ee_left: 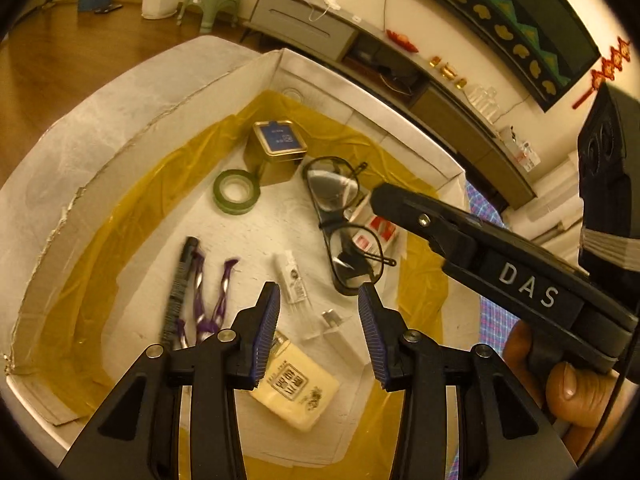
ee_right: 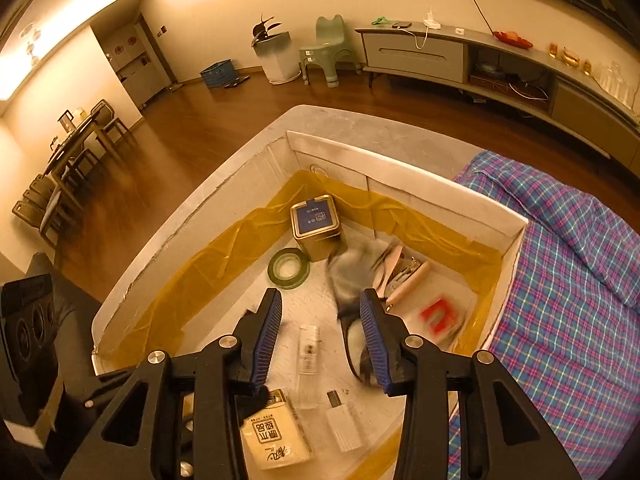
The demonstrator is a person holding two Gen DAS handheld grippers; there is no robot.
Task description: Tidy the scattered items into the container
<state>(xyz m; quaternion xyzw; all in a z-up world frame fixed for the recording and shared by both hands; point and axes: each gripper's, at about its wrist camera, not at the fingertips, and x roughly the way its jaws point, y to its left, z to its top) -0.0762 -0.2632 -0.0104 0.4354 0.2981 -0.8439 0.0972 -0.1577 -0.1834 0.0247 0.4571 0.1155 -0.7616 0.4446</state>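
A white cardboard box [ee_left: 168,92] [ee_right: 400,184] lined with yellow tape holds the items: a tin with a blue lid [ee_left: 278,144] [ee_right: 316,220], a green tape roll [ee_left: 236,192] [ee_right: 289,268], black glasses [ee_left: 336,196], purple-handled pliers [ee_left: 208,296], a clear tube [ee_left: 294,280] [ee_right: 309,352], a white stick [ee_left: 336,328] and a cream packet [ee_left: 296,388] [ee_right: 276,440]. My left gripper [ee_left: 320,312] hangs open over the tube, nothing between its pads. My right gripper [ee_right: 320,320] is open too, over the tube, with the blurred glasses [ee_right: 352,272] beside its right finger.
A red and white packet [ee_left: 380,228] [ee_right: 440,316] and a wooden-handled tool [ee_right: 408,284] lie at the box's right side. A plaid cloth [ee_right: 560,280] lies right of the box. A hand [ee_left: 560,388] holds the right gripper's body [ee_left: 500,264]. Beyond are wooden floor and a long cabinet [ee_right: 420,56].
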